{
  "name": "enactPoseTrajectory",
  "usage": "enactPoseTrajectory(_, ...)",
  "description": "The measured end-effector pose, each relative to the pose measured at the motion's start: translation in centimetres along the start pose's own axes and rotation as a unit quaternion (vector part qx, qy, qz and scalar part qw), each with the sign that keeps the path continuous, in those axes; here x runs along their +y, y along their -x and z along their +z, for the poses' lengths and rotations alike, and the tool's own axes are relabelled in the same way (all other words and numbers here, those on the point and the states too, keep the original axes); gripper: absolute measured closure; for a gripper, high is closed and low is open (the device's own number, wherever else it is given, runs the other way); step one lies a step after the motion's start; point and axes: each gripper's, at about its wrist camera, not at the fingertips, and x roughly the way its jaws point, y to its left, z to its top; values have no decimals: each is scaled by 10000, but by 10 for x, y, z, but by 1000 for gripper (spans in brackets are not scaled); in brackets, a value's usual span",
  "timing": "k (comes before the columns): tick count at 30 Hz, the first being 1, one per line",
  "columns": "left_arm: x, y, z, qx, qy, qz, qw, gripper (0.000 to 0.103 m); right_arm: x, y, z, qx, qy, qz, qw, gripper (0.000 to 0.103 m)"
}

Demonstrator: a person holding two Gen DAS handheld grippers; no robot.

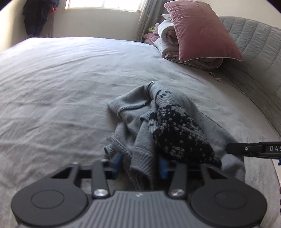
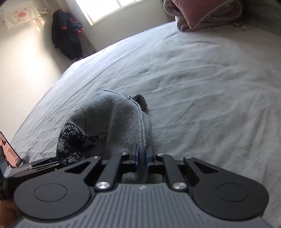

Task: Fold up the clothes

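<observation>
A grey sweater (image 1: 133, 119) with a dark navy patterned panel lies crumpled in a heap on the bed (image 1: 61, 79), near its close edge, with both tongs at it. The left tongs (image 1: 139, 164) stand parted, their blue pads on either side of a ribbed fold of the sweater; the gap between them is wider than the cloth, so they look released rather than pinching. The right tongs (image 2: 141, 157) are clenched on a seamed edge of the sweater (image 2: 114, 122), the blue pads pressed close with the knit running between them. In the left view the right tongs' black finger reaches in from the right edge and touches the sweater's near side. At the far side of the bed a pink pillow (image 1: 200, 31) leans on a rolled duvet (image 1: 168, 43) beside the quilted grey headboard (image 1: 254, 52). A dark jacket (image 2: 67, 33) hangs on the wall next to the window (image 2: 105, 8).
</observation>
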Motion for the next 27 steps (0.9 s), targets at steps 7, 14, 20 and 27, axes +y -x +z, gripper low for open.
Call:
enactPoseTrajectory(7,10,4,9,-144,397,362,9985,91,-2,7,4,-439,-31,-397,9982,94)
enactPoseTrajectory(14,42,23,28,-551,838,1008,9898,93,-10,20,9,-687,-123,-641,9955,95)
enactPoseTrajectory(20,72,38,40,-888,1177,1435,9786,93,-15,26,11,-737,-117,-752,9944,95)
enactPoseTrajectory(27,90,57,41,-758,1236,1762,9736,93,-16,25,10,-432,-63,-757,9962,96)
